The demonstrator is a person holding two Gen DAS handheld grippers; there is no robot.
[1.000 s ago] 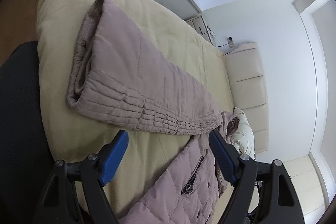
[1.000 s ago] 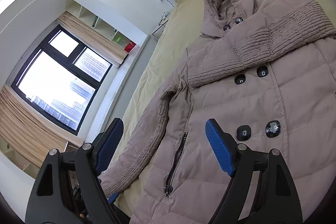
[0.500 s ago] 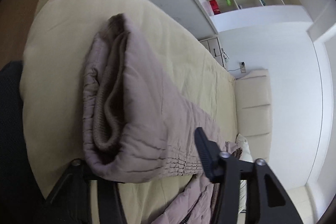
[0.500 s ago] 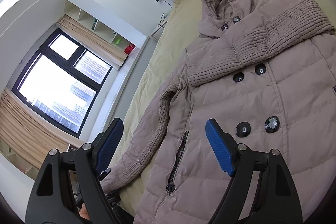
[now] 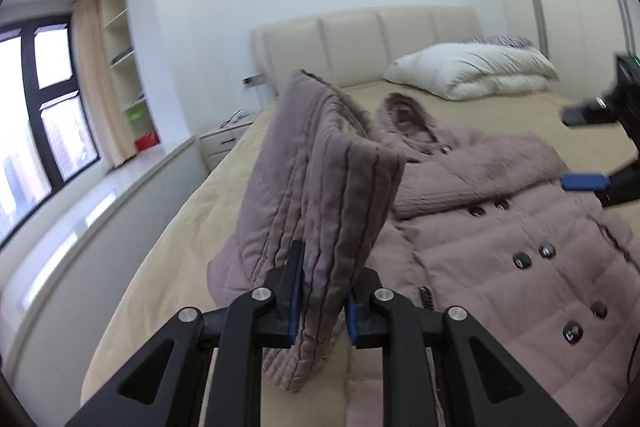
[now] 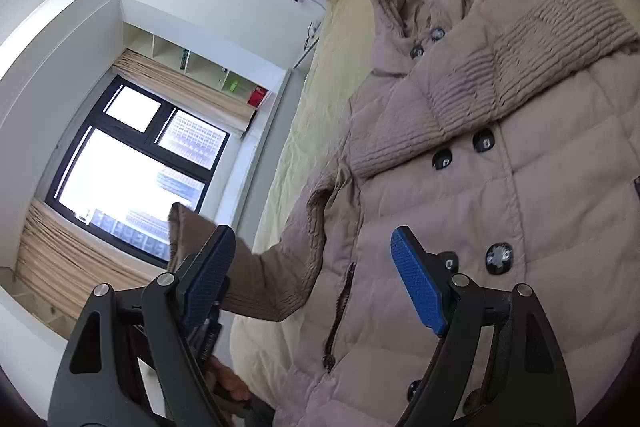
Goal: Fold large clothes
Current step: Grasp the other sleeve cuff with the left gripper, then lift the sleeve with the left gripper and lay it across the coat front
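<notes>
The left gripper is closing, pads pressing the coat's sleeve and lifting it off the bed. The right gripper hangs wide open, empty, above the padded coat, spread buttons-up on the bed; far left, wall shelves hold green and red items

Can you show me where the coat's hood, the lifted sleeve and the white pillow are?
hood (image 5: 404,115), left wrist view, on its top edge.
lifted sleeve (image 5: 320,195), left wrist view, mid-sleeve.
white pillow (image 5: 472,67), left wrist view, its middle.

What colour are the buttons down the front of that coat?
Dark, nearly black buttons on the mauve coat; clearest in the right wrist view.
</notes>
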